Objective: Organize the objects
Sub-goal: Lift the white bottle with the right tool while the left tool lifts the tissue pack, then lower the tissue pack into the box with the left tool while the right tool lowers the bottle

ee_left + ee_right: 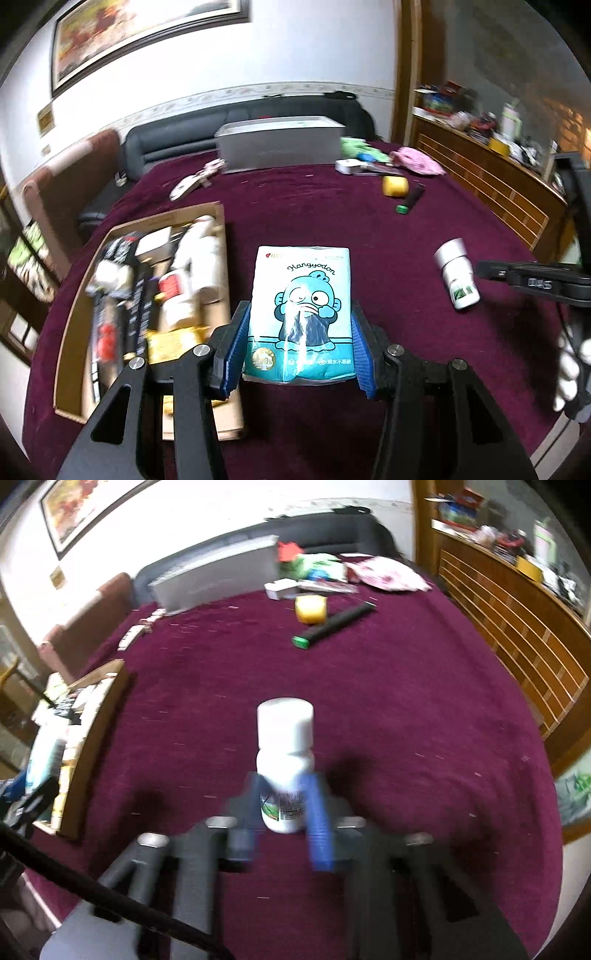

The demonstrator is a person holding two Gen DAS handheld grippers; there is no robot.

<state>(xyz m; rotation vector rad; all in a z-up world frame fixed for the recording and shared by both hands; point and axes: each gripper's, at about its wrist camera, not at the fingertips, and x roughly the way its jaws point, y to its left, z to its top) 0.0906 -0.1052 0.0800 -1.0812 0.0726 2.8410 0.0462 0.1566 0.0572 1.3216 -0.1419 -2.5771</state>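
Observation:
My left gripper [299, 332] is shut on a blue and white tissue pack [301, 306] with a cartoon figure, held over the maroon tablecloth [369, 406] just right of a cardboard box [218, 221] filled with several items. My right gripper [284, 805] is shut on a white pill bottle [284, 753] with a green label, held above the cloth; the view is blurred. The bottle also shows in the left wrist view [458, 275], in front of the right gripper's fingers [517, 275]. The box shows at the left in the right wrist view [99, 716].
At the far side lie a yellow block [311, 608], a black tube with a green cap [332, 626], a white small box [280, 588], pink and green bags [384, 574] and a grey case [280, 144]. A wooden cabinet [517, 627] stands at the right.

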